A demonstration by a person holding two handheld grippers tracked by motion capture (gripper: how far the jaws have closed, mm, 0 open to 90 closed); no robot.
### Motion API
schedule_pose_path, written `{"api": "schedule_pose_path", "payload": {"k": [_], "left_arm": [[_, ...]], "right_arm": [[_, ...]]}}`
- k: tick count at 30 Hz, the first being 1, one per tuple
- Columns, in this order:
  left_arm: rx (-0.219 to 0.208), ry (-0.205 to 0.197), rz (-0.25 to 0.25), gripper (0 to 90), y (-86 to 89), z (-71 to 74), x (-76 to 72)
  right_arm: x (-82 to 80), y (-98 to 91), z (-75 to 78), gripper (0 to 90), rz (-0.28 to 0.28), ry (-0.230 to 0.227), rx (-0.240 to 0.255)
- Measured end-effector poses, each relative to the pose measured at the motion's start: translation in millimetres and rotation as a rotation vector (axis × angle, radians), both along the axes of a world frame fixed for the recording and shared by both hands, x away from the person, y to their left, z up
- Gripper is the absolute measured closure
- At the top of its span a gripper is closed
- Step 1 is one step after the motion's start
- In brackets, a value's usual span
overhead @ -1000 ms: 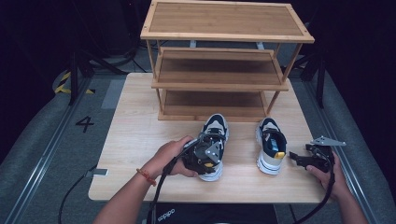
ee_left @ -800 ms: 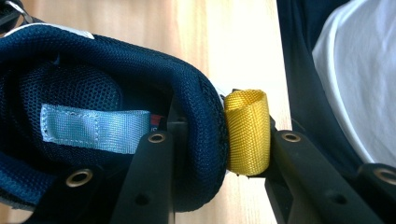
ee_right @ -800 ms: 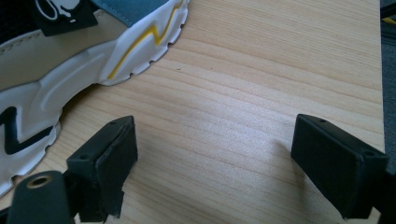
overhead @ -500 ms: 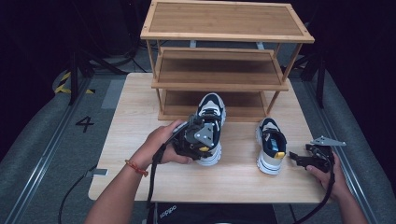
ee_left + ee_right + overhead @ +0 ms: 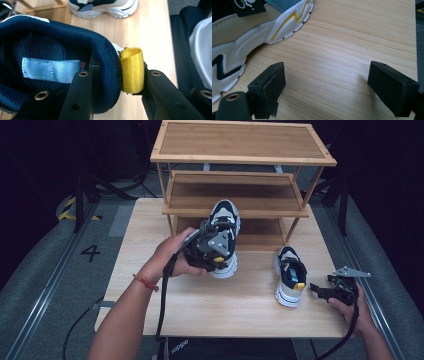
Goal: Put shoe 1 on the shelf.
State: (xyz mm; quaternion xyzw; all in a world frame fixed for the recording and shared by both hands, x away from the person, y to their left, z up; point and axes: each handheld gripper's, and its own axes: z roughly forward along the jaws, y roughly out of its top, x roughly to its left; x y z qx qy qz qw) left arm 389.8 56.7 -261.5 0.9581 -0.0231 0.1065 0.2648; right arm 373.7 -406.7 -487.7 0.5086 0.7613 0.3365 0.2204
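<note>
Holding sneaker (image 5: 224, 237) by its heel collar, left gripper (image 5: 210, 251) clamped shut | toe aimed at shoe rack (image 5: 240, 185) just ahead | right gripper (image 5: 334, 290) wide open, empty, beside other sneaker (image 5: 289, 276)

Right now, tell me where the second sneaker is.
In the high view, the second sneaker lies on the table, right of centre, beside the right gripper.

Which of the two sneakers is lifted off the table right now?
The sneaker at the left, clamped at its heel collar by the left gripper and raised before the wooden rack. The other sneaker sits flat on the table near the right gripper.
</note>
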Motion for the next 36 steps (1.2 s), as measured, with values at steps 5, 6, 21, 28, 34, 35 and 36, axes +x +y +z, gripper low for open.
{"api": "schedule_pose_path", "payload": {"k": [5,6,21,28,34,35,36], "left_arm": [[0.032,-0.011,-0.012,70.6,-9.5,12.8,24.6],[0.035,-0.017,-0.006,70.6,-12.3,15.6,29.9],[0.054,-0.004,0.064,70.1,-39.9,33.3,108.2],[0.042,-0.008,0.081,69.2,-41.9,39.3,126.5],[0.014,-0.005,0.129,66.9,-37.6,42.7,142.5],[0.014,-0.005,0.129,66.1,-37.6,42.7,142.5],[0.003,-0.005,0.144,66.1,-36.1,42.6,143.9]], "right_arm": [[0.0,0.0,0.0,15.2,0.000,0.000,0.000],[0.0,0.0,0.0,15.3,0.000,0.000,0.000],[-0.8,-0.3,0.1,15.4,0.004,0.000,0.003],[-1.4,-0.3,0.1,15.4,0.004,0.002,0.001],[-1.4,-0.4,0.1,15.4,0.005,0.001,0.000],[-1.4,-0.4,0.1,15.4,0.005,0.001,0.000],[-1.4,-0.5,0.1,15.4,0.005,0.001,0.000]]}}
